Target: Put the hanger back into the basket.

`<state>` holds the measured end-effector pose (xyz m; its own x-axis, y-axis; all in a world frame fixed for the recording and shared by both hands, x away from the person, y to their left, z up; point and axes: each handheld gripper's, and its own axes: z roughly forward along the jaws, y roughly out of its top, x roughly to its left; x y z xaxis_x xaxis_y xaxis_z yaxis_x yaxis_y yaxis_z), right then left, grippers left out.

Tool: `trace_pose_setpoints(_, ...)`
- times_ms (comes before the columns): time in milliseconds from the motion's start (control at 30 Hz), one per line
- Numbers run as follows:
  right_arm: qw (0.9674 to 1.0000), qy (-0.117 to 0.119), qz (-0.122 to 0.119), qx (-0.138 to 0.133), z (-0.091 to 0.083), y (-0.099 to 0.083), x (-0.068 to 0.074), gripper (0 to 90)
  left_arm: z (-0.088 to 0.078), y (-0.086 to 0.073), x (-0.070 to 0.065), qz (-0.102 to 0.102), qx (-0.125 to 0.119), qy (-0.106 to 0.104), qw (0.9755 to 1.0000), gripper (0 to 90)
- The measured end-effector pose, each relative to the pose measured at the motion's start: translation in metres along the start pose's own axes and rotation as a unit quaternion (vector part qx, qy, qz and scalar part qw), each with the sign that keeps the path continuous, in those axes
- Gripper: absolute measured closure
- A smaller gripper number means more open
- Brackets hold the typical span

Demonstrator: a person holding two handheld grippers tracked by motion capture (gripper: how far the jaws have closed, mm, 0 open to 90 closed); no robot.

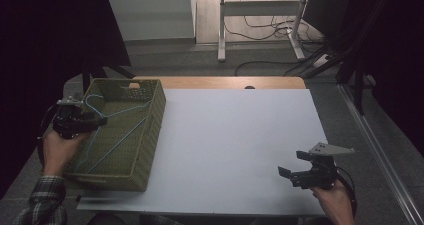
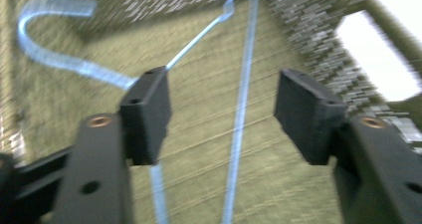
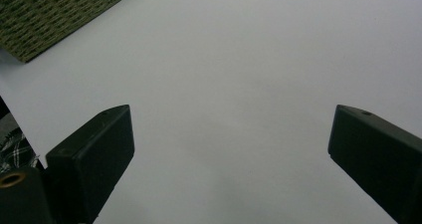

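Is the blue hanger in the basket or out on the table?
In. The blue hanger lies on the floor of the green basket, inside its walls.

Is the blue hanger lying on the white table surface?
No, the blue hanger lies inside the green woven basket, under the left gripper.

Lab/office: bare desk frame (image 1: 260, 15), loose floor cables (image 1: 260, 27), grey carpet (image 1: 210, 60).

A white sheet (image 1: 235, 145) covered most of a wooden table (image 1: 220, 82), beyond which a grey floor (image 1: 210, 60) ran to a white desk frame (image 1: 260, 20) with tangled cables (image 1: 260, 27) beneath it, while a dark curtain (image 1: 45, 40) hung at the left.
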<state>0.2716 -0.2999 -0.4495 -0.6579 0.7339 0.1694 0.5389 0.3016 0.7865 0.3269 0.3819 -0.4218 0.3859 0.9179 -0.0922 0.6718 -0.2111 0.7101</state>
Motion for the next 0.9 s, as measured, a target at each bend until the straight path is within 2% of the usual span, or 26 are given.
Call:
trace_pose_setpoints(67, 1.0000, -0.003, -0.003, -0.003, -0.002, 0.000, 0.001, 1.8, -0.006, -0.001, -0.016, 0.005, -0.016, -0.024, 0.9996, 26.2)
trace_pose_setpoints(133, 0.9999, -0.013, -0.007, -0.004, -0.004, 0.001, 0.003, 0.0, -0.011, -0.003, -0.033, 0.018, -0.027, -0.038, 0.9988, 18.9)
trace_pose_setpoints(267, 0.9998, -0.015, -0.009, -0.008, -0.008, 0.001, 0.006, 0.0, -0.015, -0.010, -0.064, 0.032, -0.044, -0.069, 0.9961, 11.0)
trace_pose_setpoints(300, 0.9998, -0.014, -0.009, -0.007, -0.008, 0.001, 0.006, 0.0, -0.016, -0.013, -0.070, 0.036, -0.049, -0.081, 0.9949, 11.0)
trace_pose_setpoints(367, 0.9998, -0.019, -0.008, -0.009, -0.010, 0.000, 0.007, 0.0, -0.016, -0.018, -0.082, 0.032, -0.056, -0.095, 0.9934, 8.7)
trace_pose_setpoints(433, 0.9998, -0.018, -0.006, -0.012, -0.012, 0.000, 0.008, 0.0, -0.016, -0.022, -0.092, 0.036, -0.062, -0.116, 0.9906, 7.9)
trace_pose_setpoints(500, 0.9997, -0.021, -0.005, -0.015, -0.013, -0.001, 0.009, 0.0, -0.016, -0.026, -0.101, 0.032, -0.066, -0.125, 0.9895, 5.8)
trace_pose_setpoints(567, 0.9997, -0.021, -0.003, -0.016, -0.014, -0.001, 0.010, 0.0, -0.016, -0.029, -0.110, 0.034, -0.070, -0.139, 0.9872, 5.4)
trace_pose_setpoints(700, 0.9997, -0.020, -0.004, -0.014, -0.014, -0.003, 0.011, 0.0, -0.013, -0.034, -0.125, 0.047, -0.070, -0.148, 0.9853, 4.3)
trace_pose_setpoints(800, 0.9997, -0.020, -0.004, -0.012, -0.014, -0.003, 0.011, 0.0, -0.010, -0.038, -0.134, 0.052, -0.069, -0.149, 0.9851, 3.5)
trace_pose_setpoints(900, 0.9997, -0.022, -0.005, -0.013, -0.015, -0.004, 0.011, 0.0, -0.007, -0.042, -0.143, 0.064, -0.065, -0.135, 0.9866, 2.9)
